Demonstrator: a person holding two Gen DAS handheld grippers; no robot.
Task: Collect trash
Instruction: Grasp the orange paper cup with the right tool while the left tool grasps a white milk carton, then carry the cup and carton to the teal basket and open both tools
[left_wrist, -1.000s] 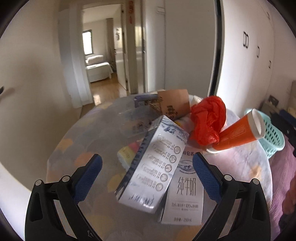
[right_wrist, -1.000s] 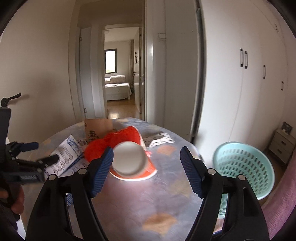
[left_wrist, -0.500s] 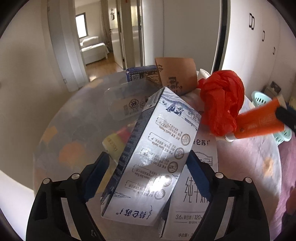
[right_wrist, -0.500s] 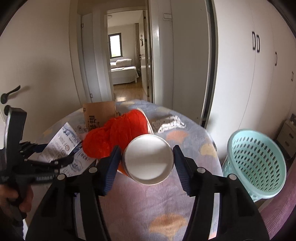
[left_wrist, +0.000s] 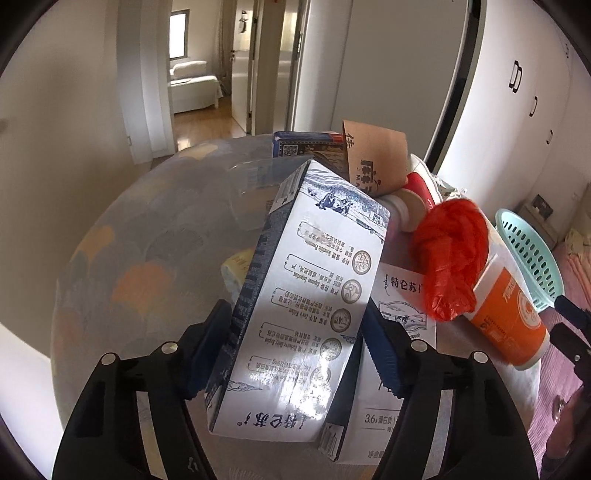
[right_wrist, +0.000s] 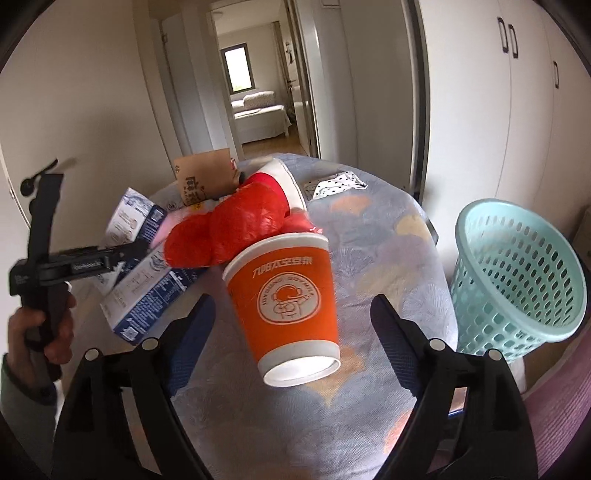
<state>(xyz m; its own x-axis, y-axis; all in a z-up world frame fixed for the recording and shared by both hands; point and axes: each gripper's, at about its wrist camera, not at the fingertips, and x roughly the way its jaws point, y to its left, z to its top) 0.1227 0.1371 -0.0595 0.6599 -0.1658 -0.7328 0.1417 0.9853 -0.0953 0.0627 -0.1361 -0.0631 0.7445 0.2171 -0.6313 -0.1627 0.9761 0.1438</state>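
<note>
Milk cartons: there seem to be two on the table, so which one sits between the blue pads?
The upper milk carton, tilted, its print upside down, sits between the left hand-held gripper pads. The other carton lies flat beneath it.

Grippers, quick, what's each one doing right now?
Left gripper: closing around the milk carton, pads at its sides.
Right gripper: open, orange cup loose between its fingers.

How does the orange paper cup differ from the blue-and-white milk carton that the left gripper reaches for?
The orange paper cup is round and tapered; the milk carton is a flat-sided box. The cup stands free between the right gripper's open jaws; the left gripper's pads flank the carton closely. Both sit tilted on the table.
</note>
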